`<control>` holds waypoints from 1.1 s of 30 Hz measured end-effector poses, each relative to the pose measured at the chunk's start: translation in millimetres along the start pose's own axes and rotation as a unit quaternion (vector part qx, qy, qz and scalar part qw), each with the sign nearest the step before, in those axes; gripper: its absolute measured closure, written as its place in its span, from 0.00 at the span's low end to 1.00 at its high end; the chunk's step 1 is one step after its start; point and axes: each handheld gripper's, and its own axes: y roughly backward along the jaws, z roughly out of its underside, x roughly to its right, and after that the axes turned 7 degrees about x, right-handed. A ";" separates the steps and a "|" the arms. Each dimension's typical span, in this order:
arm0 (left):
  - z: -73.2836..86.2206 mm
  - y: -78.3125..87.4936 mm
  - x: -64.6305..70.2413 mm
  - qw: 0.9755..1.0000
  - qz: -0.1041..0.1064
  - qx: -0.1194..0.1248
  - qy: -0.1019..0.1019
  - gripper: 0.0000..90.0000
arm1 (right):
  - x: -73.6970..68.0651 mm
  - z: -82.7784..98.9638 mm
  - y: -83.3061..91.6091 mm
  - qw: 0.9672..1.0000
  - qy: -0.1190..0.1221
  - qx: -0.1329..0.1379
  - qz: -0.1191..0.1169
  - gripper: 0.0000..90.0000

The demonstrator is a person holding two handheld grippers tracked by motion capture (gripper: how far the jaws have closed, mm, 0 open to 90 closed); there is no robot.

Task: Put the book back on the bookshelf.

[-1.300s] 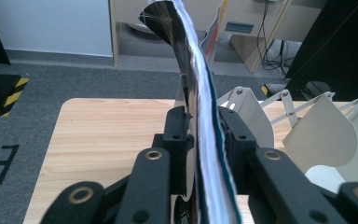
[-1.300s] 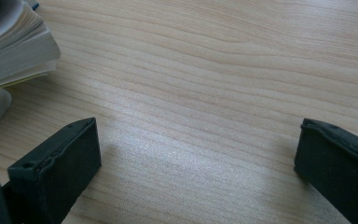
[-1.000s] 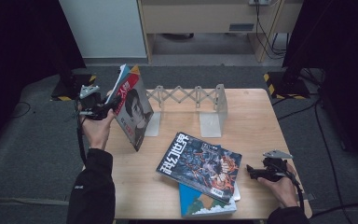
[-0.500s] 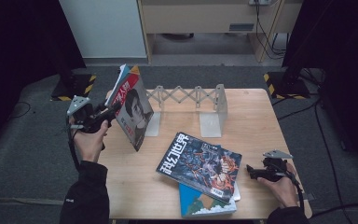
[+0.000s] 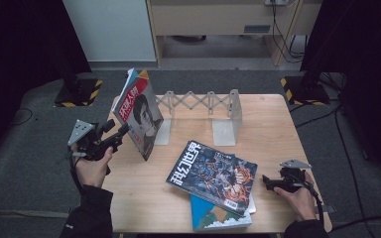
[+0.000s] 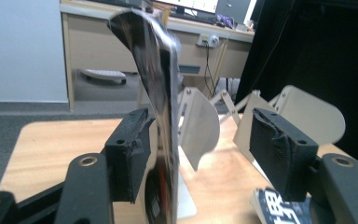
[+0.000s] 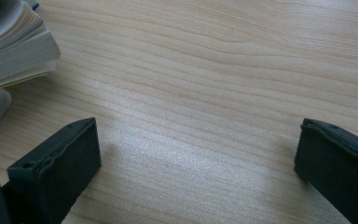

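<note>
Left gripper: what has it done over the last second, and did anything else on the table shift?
The left gripper pulled back from the upright magazine toward the table's left edge, and its jaws now stand open, the magazine's edge between them, unclamped. The magazine stays leaning at the accordion rack. The right gripper and the flat stack of magazines kept their places.

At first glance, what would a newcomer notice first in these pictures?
The eye goes first to the red-titled magazine standing upright at the table's left edge, leaning against the expanding metal bookend rack. The left gripper is open, its fingers on either side of the magazine's edge. Near the front lies a dark magazine on a blue book; the open right gripper rests beside them.
</note>
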 end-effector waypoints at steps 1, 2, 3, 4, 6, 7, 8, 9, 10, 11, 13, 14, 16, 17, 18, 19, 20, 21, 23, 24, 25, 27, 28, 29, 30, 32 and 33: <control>3.8 0.3 0.1 1.000 0.002 -0.005 -0.001 0.40 | 0.0 0.0 0.0 1.000 0.000 0.000 0.000 0.01; 7.9 0.2 0.2 1.000 0.004 -0.009 -0.002 0.39 | 0.0 0.0 0.0 1.000 0.000 0.000 0.000 0.01; 12.6 0.2 0.0 1.000 0.005 -0.011 -0.003 0.37 | -0.1 -0.1 -0.1 1.000 0.000 0.000 0.001 0.01; 17.4 0.0 -0.3 1.000 0.006 -0.017 -0.003 0.37 | -0.4 -0.1 -0.4 1.000 -0.003 0.002 0.003 0.01; 26.6 -0.7 -0.7 1.000 0.007 -0.031 -0.001 0.37 | -0.4 -0.2 -0.4 1.000 -0.003 0.002 0.003 0.01; 30.7 -1.2 -0.6 0.999 0.008 -0.037 -0.004 0.36 | -0.3 -0.2 -0.4 1.000 -0.002 0.001 0.002 0.01; 34.3 -1.7 0.0 0.999 0.009 -0.040 -0.007 0.35 | -0.2 -0.3 -0.3 1.000 -0.002 0.000 0.001 0.01; 37.5 -2.1 0.4 0.999 0.007 -0.042 -0.010 0.35 | -0.2 -0.3 -0.2 1.000 -0.003 0.000 0.002 0.01; 40.7 -2.3 0.8 0.999 0.009 -0.042 -0.010 0.33 | -0.1 -0.3 -0.2 1.000 -0.003 0.001 0.004 0.01; 44.0 -2.5 1.2 0.999 0.012 -0.043 -0.011 0.32 | -0.1 -0.3 0.0 1.000 -0.005 0.001 0.004 0.02; 47.5 -2.4 1.8 0.999 0.013 -0.047 -0.014 0.31 | -0.1 -0.2 0.2 1.000 -0.006 0.001 0.005 0.03; 54.5 -1.7 2.1 0.998 0.016 -0.055 -0.018 0.31 | 0.5 -0.1 1.1 1.000 -0.006 0.005 0.005 0.06; 61.2 -1.3 1.7 0.998 0.019 -0.058 -0.013 0.31 | 1.6 -0.4 2.6 1.000 -0.007 0.005 0.005 0.10; 64.0 -1.6 1.6 0.998 0.016 -0.062 -0.011 0.30 | 2.2 -0.7 3.3 1.000 -0.006 0.005 0.008 0.12; 66.1 -2.5 1.9 0.998 0.017 -0.067 -0.010 0.31 | 2.8 -1.3 4.6 1.000 -0.005 0.001 0.009 0.15; 68.7 -3.3 2.6 0.997 0.018 -0.068 -0.010 0.31 | 2.7 -1.8 6.0 1.000 -0.008 -0.002 0.011 0.17; 71.5 -4.2 3.4 0.997 0.019 -0.072 -0.010 0.30 | 3.5 -2.3 7.0 1.000 -0.001 -0.002 0.013 0.19; 74.6 -5.2 4.3 0.997 0.020 -0.078 -0.009 0.29 | 3.4 -2.6 8.1 1.000 0.000 -0.004 0.014 0.21; 81.1 -7.5 6.2 0.996 0.027 -0.089 -0.004 0.28 | 2.7 -4.3 10.9 1.000 -0.003 0.001 0.019 0.24; 84.4 -8.7 7.4 0.995 0.031 -0.095 -0.002 0.28 | 2.4 -5.6 12.7 1.000 -0.003 0.007 0.020 0.25; 87.2 -9.7 8.6 0.994 0.031 -0.101 -0.004 0.28 | 2.4 -7.0 14.5 1.000 0.000 0.015 0.020 0.26; 92.8 -11.3 10.9 0.994 0.033 -0.108 -0.009 0.28 | 1.5 -10.1 18.3 0.999 0.000 0.026 0.022 0.30; 95.5 -11.8 12.2 0.993 0.036 -0.111 -0.007 0.28 | 0.8 -11.5 20.1 0.999 -0.001 0.032 0.021 0.31; 97.8 -11.9 13.6 0.993 0.040 -0.112 -0.005 0.28 | 0.0 -12.7 21.6 0.999 -0.002 0.039 0.021 0.31; 99.5 -11.9 14.9 0.993 0.042 -0.112 -0.005 0.28 | -1.0 -13.9 23.0 0.999 -0.005 0.046 0.020 0.33; 101.7 -12.3 17.7 0.992 0.048 -0.115 -0.004 0.28 | -2.8 -16.5 25.6 0.998 -0.011 0.063 0.012 0.35; 102.8 -12.5 19.1 0.992 0.052 -0.114 -0.002 0.28 | -3.9 -18.0 27.1 0.997 -0.014 0.070 0.009 0.35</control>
